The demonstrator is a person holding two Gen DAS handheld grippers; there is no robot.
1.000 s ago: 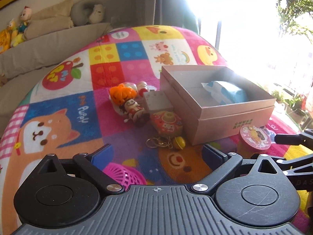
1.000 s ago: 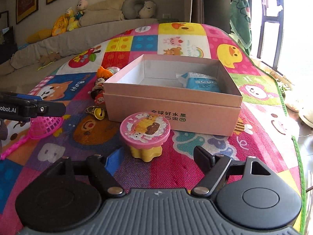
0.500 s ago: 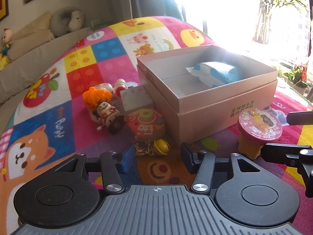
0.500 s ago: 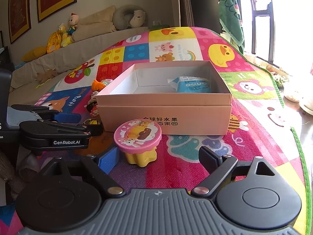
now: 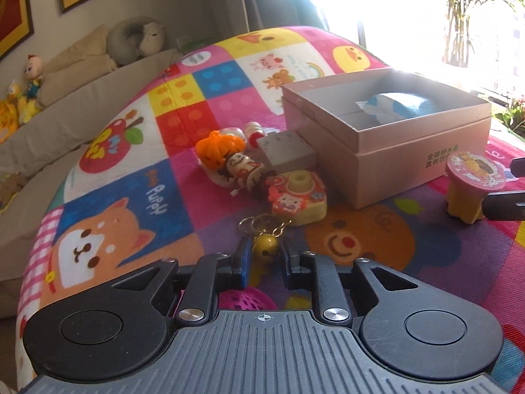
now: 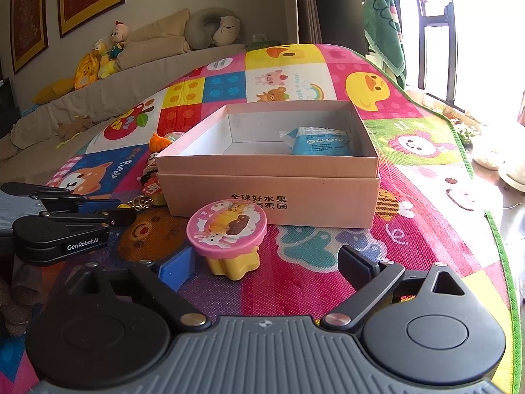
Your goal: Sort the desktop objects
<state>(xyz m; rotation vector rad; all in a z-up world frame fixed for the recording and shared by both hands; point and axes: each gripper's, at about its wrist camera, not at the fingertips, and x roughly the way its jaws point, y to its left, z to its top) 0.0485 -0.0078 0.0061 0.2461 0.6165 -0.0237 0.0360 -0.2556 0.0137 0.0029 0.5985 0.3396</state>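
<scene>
My left gripper (image 5: 265, 259) has its jaws closed around a yellow bell (image 5: 265, 249) on a gold key ring (image 5: 262, 223), low on the mat. My right gripper (image 6: 267, 264) is open, with the pink-topped yellow stamp toy (image 6: 226, 233) between its fingers, not gripped. An open pink cardboard box (image 6: 269, 180) holds a blue packet (image 6: 316, 141); the box also shows in the left wrist view (image 5: 387, 151). Left of the box lie an orange pumpkin toy (image 5: 220, 149), a doll figure (image 5: 244, 170), a grey block (image 5: 287, 151) and a toy camera (image 5: 297, 198).
A colourful cartoon play mat (image 6: 328, 279) covers the surface. A pink mesh scoop (image 5: 246, 300) lies under the left gripper. A beige sofa with plush toys (image 6: 108, 49) stands behind. The mat's green edge (image 6: 505, 262) runs along the right, by the window.
My left gripper moved forward to the yellow bell and its jaws closed around it. My right gripper crept a little closer to the stamp toy and stayed open.
</scene>
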